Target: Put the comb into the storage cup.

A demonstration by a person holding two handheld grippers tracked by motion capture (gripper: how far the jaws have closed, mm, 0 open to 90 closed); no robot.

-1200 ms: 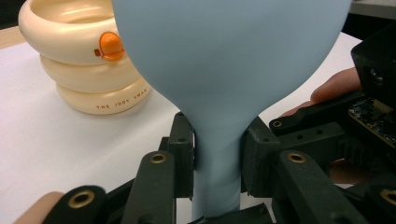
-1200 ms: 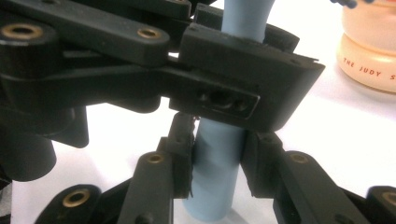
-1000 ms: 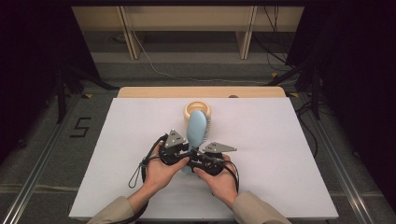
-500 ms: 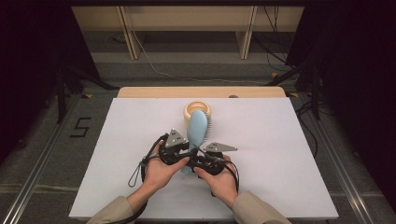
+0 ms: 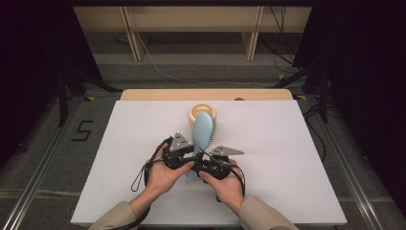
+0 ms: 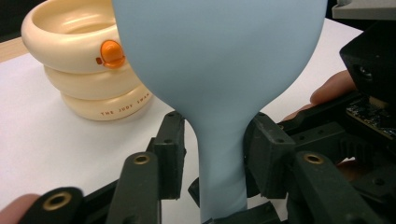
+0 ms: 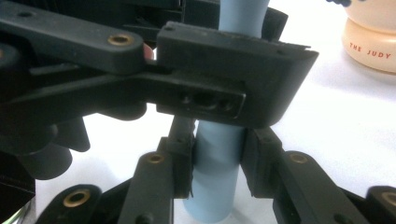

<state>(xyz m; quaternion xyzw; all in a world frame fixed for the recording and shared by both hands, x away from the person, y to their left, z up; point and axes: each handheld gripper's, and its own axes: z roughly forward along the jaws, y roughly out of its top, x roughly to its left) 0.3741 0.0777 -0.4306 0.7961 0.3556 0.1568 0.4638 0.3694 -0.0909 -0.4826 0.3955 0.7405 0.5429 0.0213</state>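
A light blue hairbrush is held bristles to the right above the white table, its handle toward the person. My right gripper is shut on the handle, a pad pressing on each side. My left gripper straddles the handle just below the brush head. Its jaws have just been opening, and a gap shows beside its left pad. In the high view the left gripper sits just beyond the right gripper on the handle.
A cream ring-shaped container with an orange button stands right behind the brush head. The white table top spreads on both sides. Past its far edge are a wooden strip, cables and stand legs on the floor.
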